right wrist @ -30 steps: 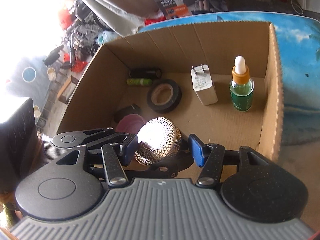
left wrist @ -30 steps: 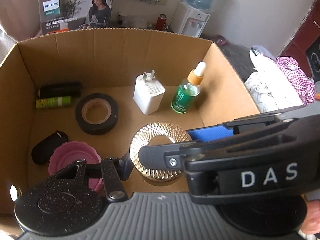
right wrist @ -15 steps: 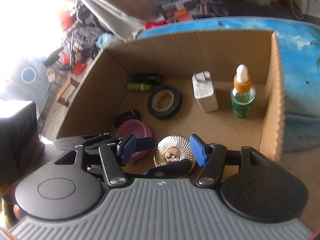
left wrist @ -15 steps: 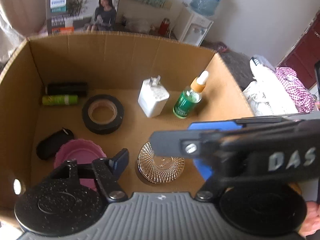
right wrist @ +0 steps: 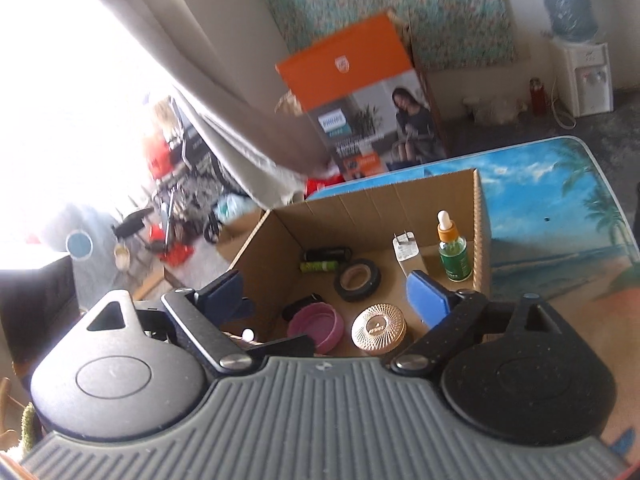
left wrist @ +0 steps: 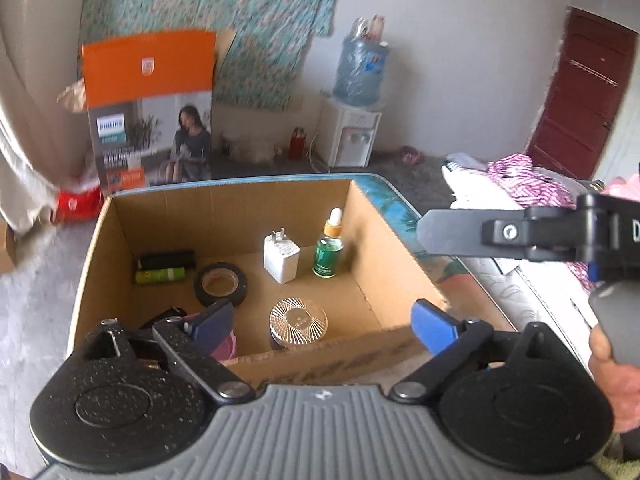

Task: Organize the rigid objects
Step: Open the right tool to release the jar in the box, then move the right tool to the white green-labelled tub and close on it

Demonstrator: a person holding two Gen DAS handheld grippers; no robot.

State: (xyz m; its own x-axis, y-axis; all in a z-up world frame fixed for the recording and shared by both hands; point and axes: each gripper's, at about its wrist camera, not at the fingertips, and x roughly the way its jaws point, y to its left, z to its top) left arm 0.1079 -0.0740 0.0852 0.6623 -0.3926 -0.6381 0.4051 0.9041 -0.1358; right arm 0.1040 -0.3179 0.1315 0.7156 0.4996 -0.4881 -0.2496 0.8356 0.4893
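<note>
An open cardboard box [left wrist: 392, 240] [right wrist: 482, 216] holds a gold ribbed jar [left wrist: 298, 322] [right wrist: 378, 326], a pink lid [right wrist: 316, 326], a black tape roll [left wrist: 220, 282] [right wrist: 357, 278], a white charger [left wrist: 281, 256] [right wrist: 406, 252], a green dropper bottle [left wrist: 328, 250] [right wrist: 452, 254], a green tube [left wrist: 160, 276] and a black tube [left wrist: 166, 259]. My left gripper [left wrist: 324, 320] is open and empty above the box's near edge. My right gripper [right wrist: 328, 290] is open and empty, raised above the box; part of it shows at the right of the left wrist view.
The box sits on a table with a beach print [right wrist: 560, 200]. An orange Philips carton [left wrist: 150, 108] stands behind it. A water dispenser [left wrist: 352, 132] is by the far wall. Clothes [left wrist: 520, 184] lie on the right. A curtain [right wrist: 224, 80] hangs at the left.
The right gripper opened and let the gold jar down onto the box floor. Both grippers then lifted up and back out of the box.
</note>
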